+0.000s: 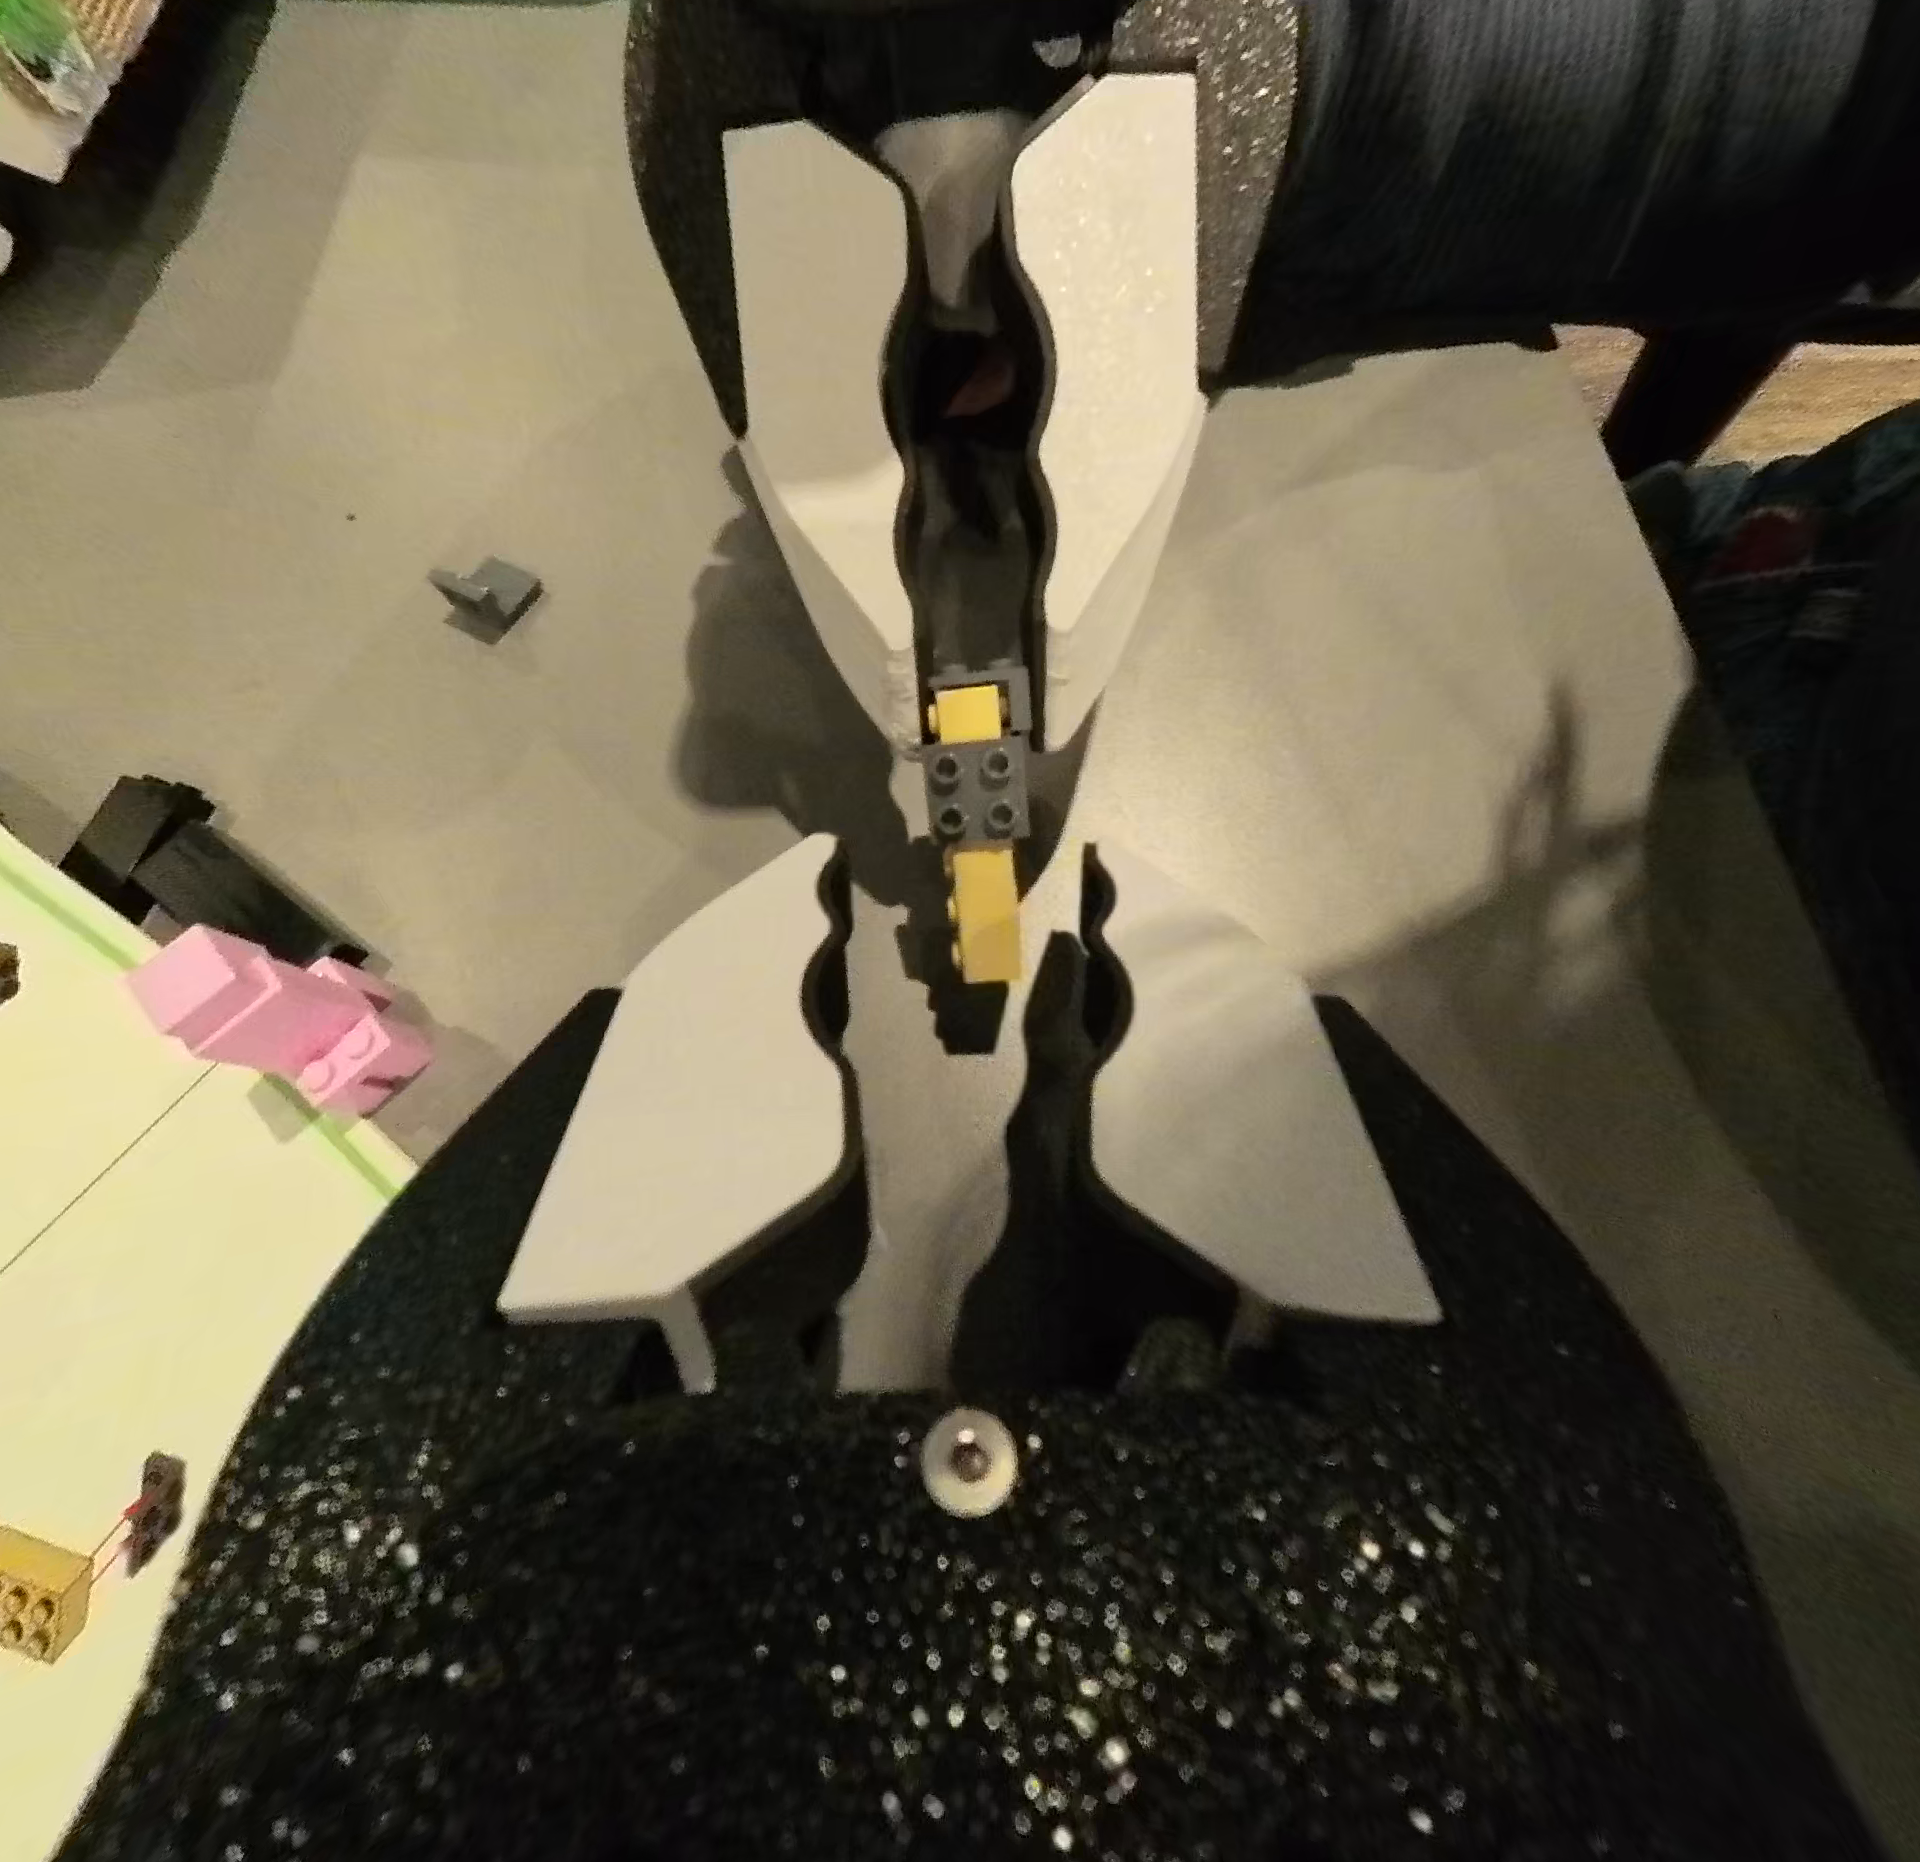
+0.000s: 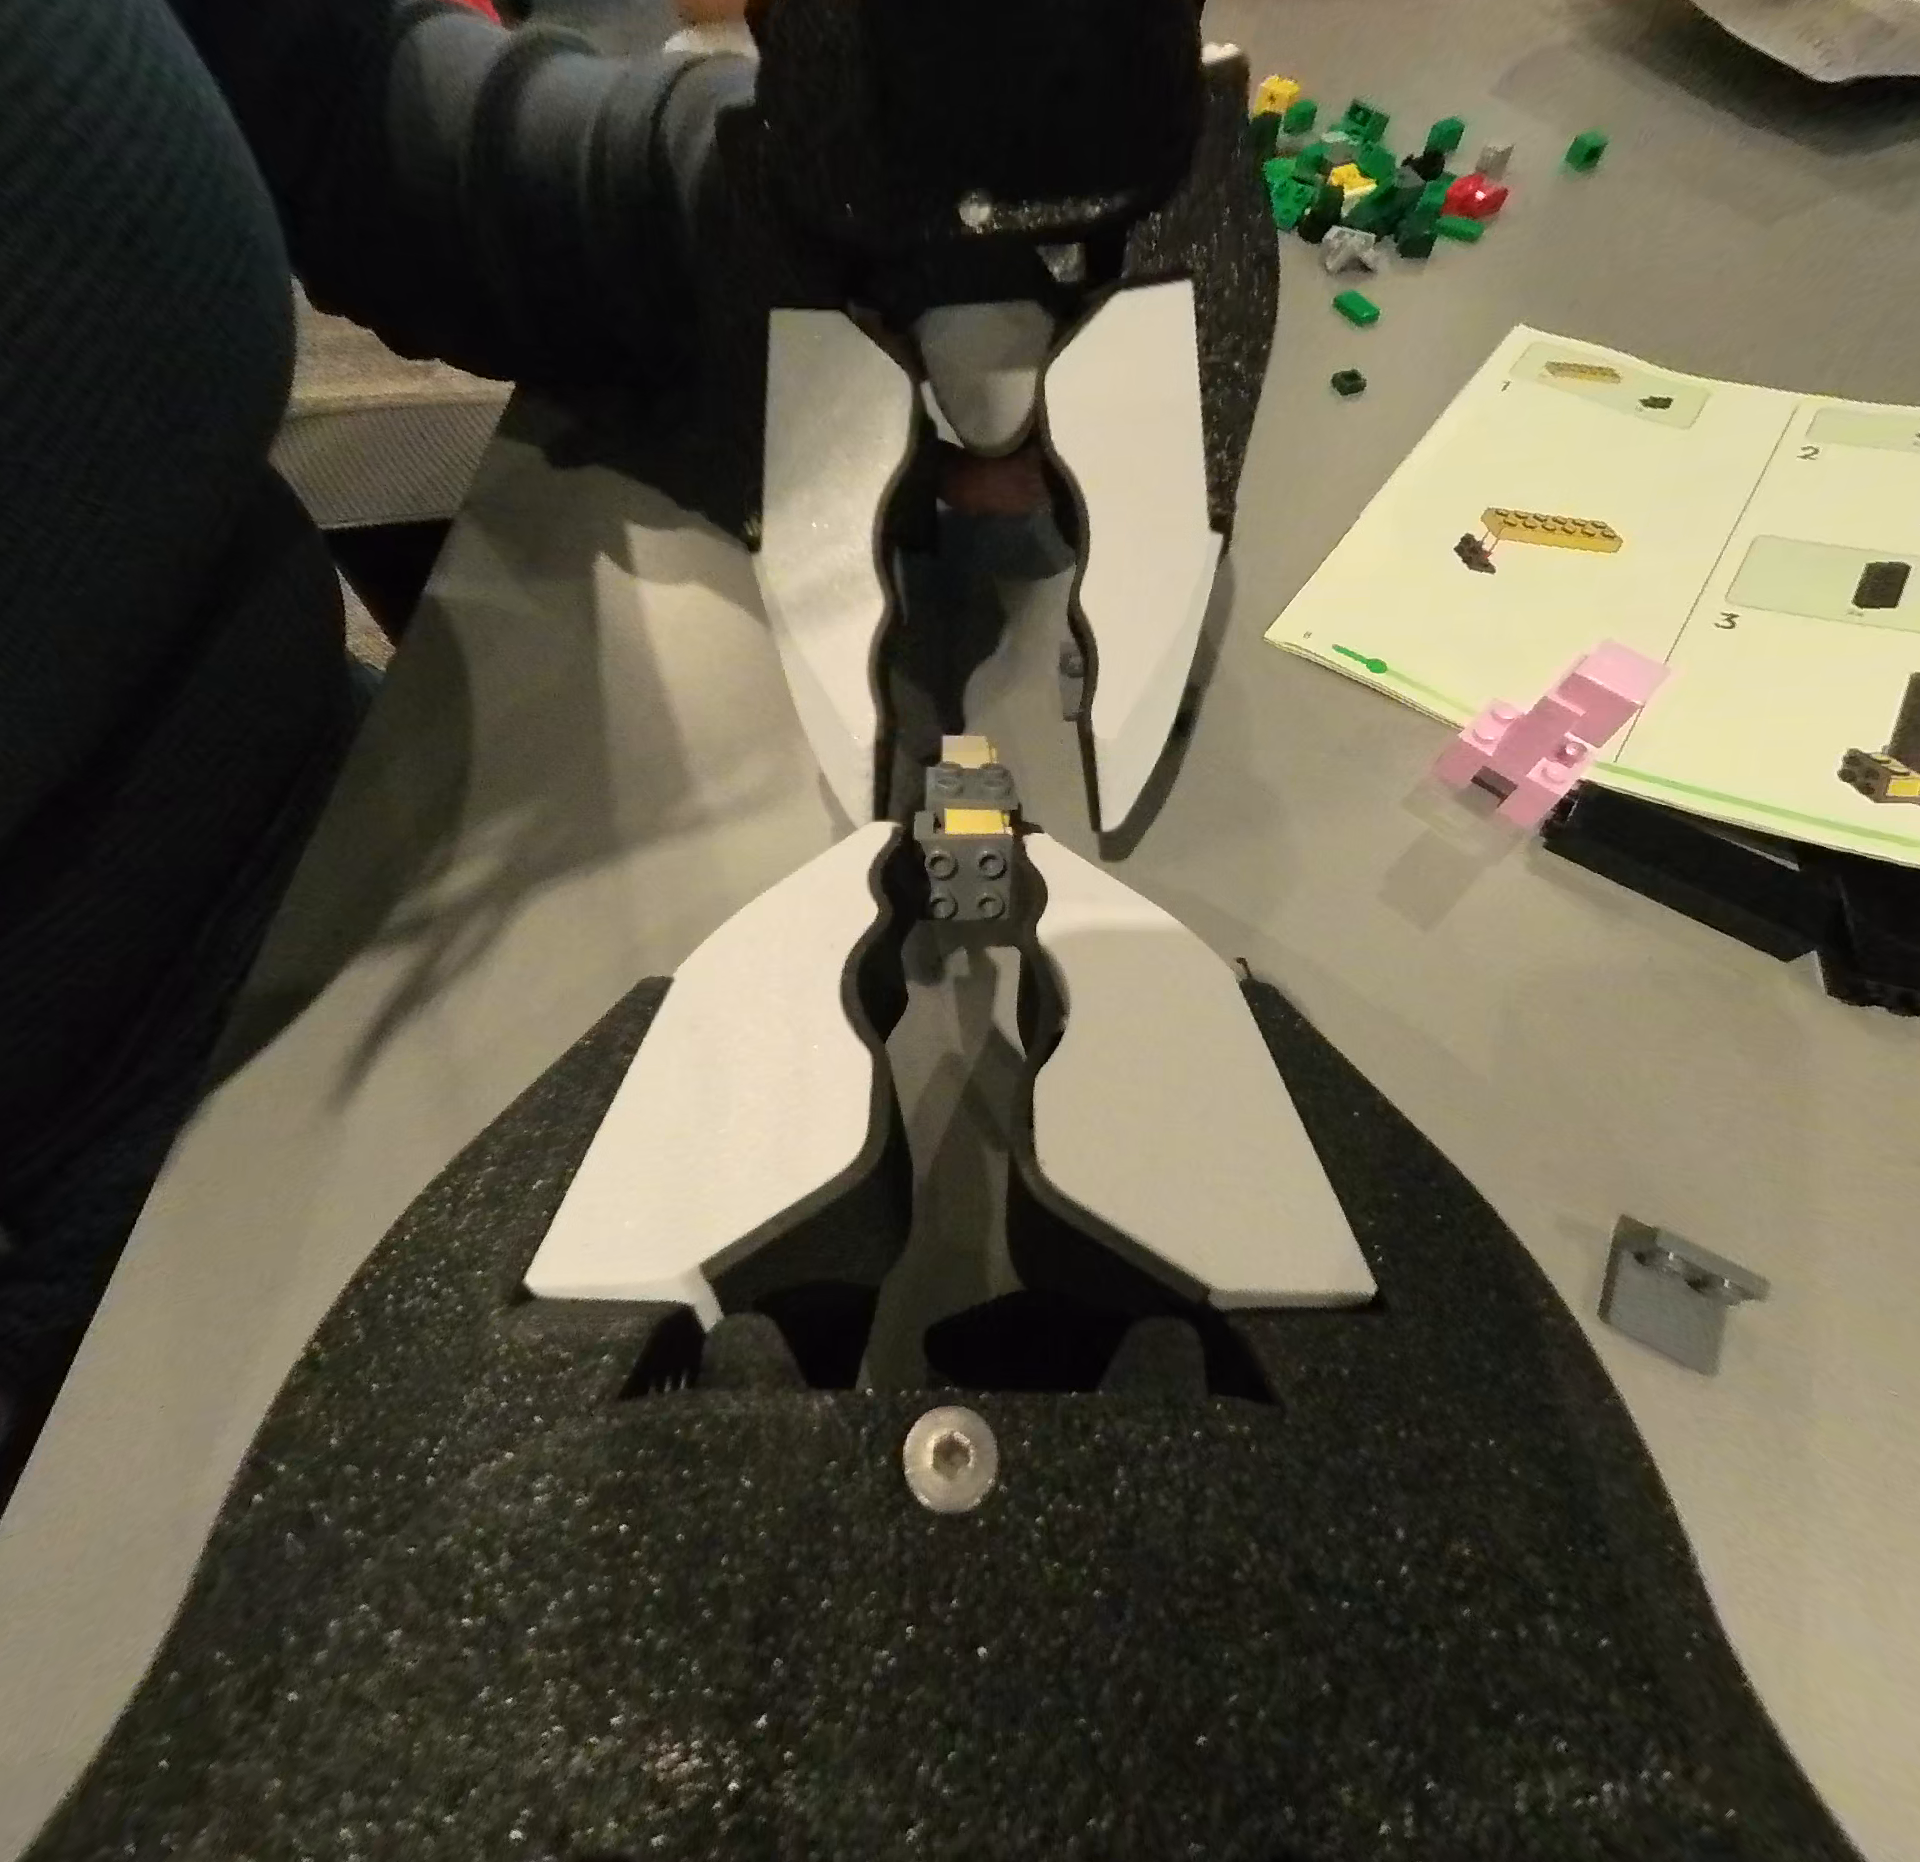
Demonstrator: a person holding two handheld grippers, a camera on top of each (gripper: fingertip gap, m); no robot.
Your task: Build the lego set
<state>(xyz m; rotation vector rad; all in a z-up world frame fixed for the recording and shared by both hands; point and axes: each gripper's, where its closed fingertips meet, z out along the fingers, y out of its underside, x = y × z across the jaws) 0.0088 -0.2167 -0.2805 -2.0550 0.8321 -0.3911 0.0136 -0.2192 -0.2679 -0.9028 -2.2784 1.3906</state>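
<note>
A small lego assembly [image 1: 975,794] of a dark grey 2x2 part and a yellow piece is held above the grey table [image 1: 312,462]. In the right wrist view my right gripper [image 2: 961,856] is shut on the assembly [image 2: 971,882]. My right gripper [image 1: 977,742] enters the left wrist view from the top. My left gripper [image 1: 961,851] faces it, open, with the yellow end hanging between its fingers, close to the right one. In the right wrist view the left gripper [image 2: 987,825] stands open around the assembly's far end.
A pink lego build [image 2: 1538,742] lies at the edge of an open instruction booklet [image 2: 1610,524], with black pieces [image 2: 1714,877] under it. A loose grey bracket [image 2: 1673,1293] lies on the table. A pile of green, yellow and red bricks [image 2: 1371,181] sits farther back. A dark sleeve [image 2: 312,202] is at the left.
</note>
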